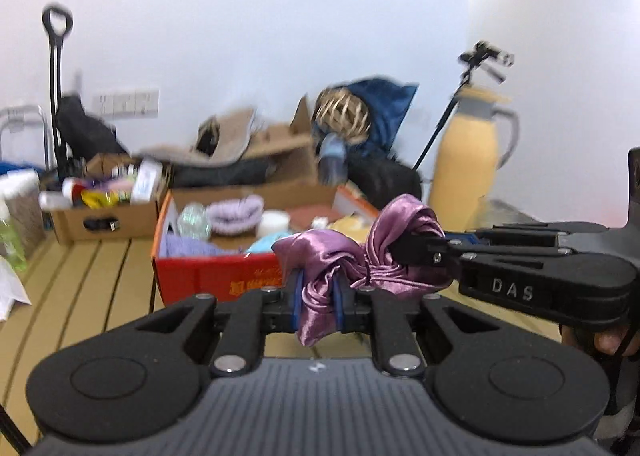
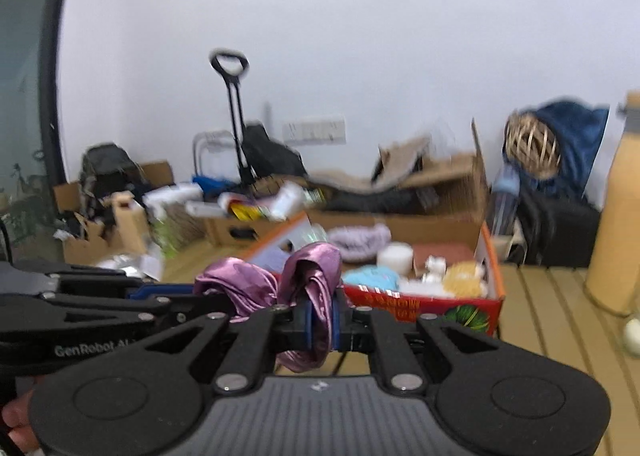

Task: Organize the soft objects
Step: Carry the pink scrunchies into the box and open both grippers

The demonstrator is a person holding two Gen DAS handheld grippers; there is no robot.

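Observation:
A purple satin scrunchie (image 1: 352, 256) hangs in the air between both grippers, above the wooden floor. My left gripper (image 1: 318, 296) is shut on one end of it. My right gripper (image 1: 404, 248) comes in from the right in the left wrist view and is shut on the other end. In the right wrist view the scrunchie (image 2: 308, 276) is pinched in my right gripper (image 2: 322, 320), and my left gripper (image 2: 208, 296) holds it from the left. A red cardboard box (image 1: 216, 276) behind it holds several soft things, also in the right wrist view (image 2: 420, 306).
Brown cardboard boxes (image 1: 104, 211) full of clutter stand along the white wall. A tall yellow jug (image 1: 468, 159) stands at the right, also in the right wrist view (image 2: 616, 215). A black handcart handle (image 1: 56, 87) rises at the left. A blue cloth and wicker ball (image 1: 344, 111) sit behind.

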